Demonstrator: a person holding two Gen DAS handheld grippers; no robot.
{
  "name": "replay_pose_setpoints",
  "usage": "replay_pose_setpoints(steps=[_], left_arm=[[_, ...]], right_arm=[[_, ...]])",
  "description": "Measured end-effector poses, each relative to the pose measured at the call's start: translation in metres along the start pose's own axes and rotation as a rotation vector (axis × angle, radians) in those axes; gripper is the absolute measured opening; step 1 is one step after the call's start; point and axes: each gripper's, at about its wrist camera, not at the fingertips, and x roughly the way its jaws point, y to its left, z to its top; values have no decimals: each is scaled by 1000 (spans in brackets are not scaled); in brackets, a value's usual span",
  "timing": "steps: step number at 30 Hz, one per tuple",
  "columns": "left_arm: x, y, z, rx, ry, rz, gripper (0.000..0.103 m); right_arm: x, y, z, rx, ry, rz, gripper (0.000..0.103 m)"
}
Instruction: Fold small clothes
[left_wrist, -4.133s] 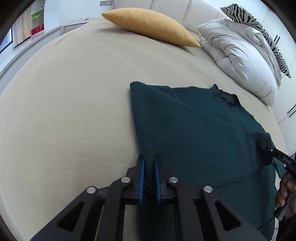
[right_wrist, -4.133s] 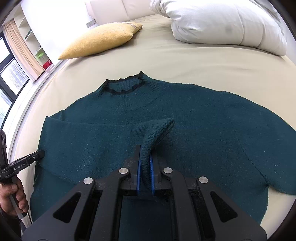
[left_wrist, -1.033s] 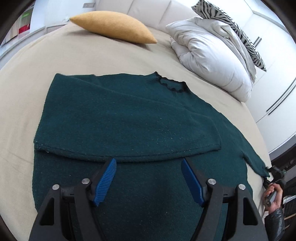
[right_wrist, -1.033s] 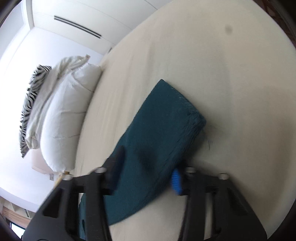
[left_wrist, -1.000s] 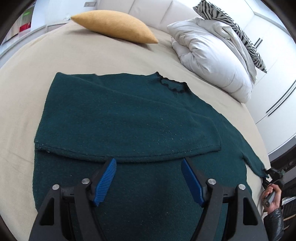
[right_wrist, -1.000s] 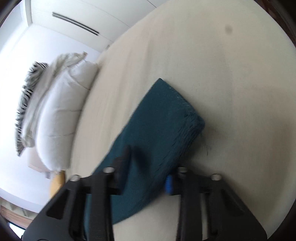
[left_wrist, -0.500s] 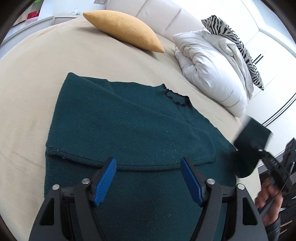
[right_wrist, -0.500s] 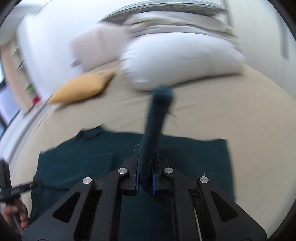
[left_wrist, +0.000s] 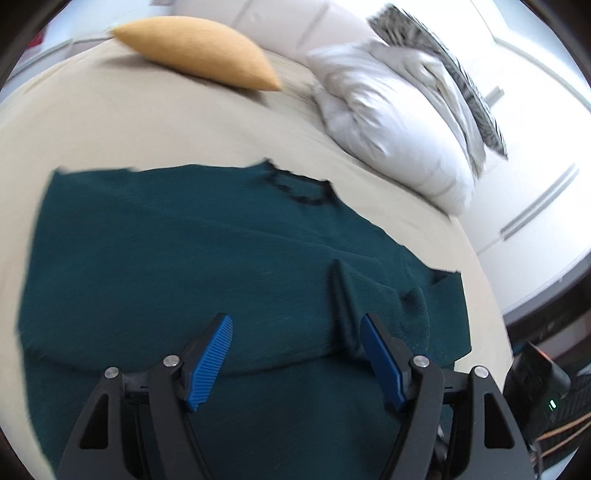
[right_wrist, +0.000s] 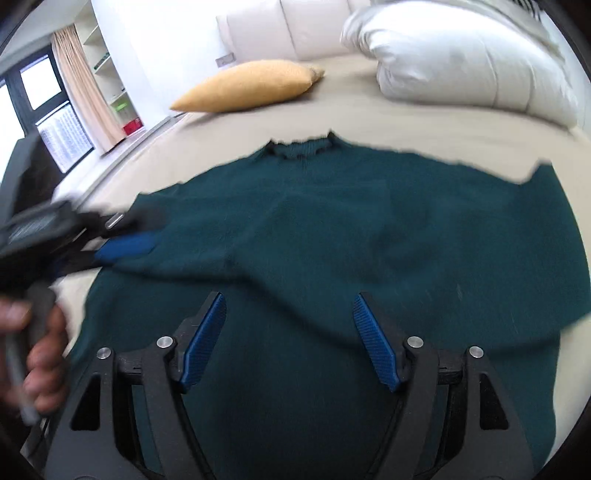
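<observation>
A dark green knit sweater (left_wrist: 177, 258) lies flat on the beige bed, collar (left_wrist: 295, 188) toward the pillows, with both sleeves folded in across the body. My left gripper (left_wrist: 295, 354) is open and empty above the lower part of the sweater. The folded right sleeve (left_wrist: 373, 295) lies rumpled just ahead of its right finger. My right gripper (right_wrist: 288, 332) is open and empty above the sweater's (right_wrist: 369, 236) lower middle. The left gripper (right_wrist: 122, 247) shows blurred at the left of the right wrist view, over the sweater's left edge.
A yellow cushion (left_wrist: 199, 48) and a white duvet (left_wrist: 388, 118) lie at the head of the bed (left_wrist: 129, 125). A zebra-print pillow (left_wrist: 443, 55) sits behind the duvet. Window, curtain and shelves (right_wrist: 92, 92) stand left. The bed's right edge drops off near white wardrobe doors (left_wrist: 535, 206).
My right gripper carried the right sleeve over the sweater, let it go and now stands open. The left gripper stayed open and shifted slightly.
</observation>
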Motion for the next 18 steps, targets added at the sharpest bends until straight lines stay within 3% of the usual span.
replay_pose_setpoints(steps=[2,7,9,10,13,18], left_arm=[[21,-16,8,32,35,16,72],[70,-48,21,104,142,68,50],[83,-56,20,133,179,88,26],[86,-59,19,142,183,94,24],[78,-68,16,177,155,110,10],[44,-72,20,197,46,82,8]], right_arm=[[-16,-22,-9,63,-4,20,70],[-45,-76,-29,232,-44,53,70],[-42,-93,-33,287,-32,64,70],[-43,-100,-37,305,-32,74,70],[-49,-107,-41,329,-47,94,70],[-59,-116,-41,346,-77,90,70]])
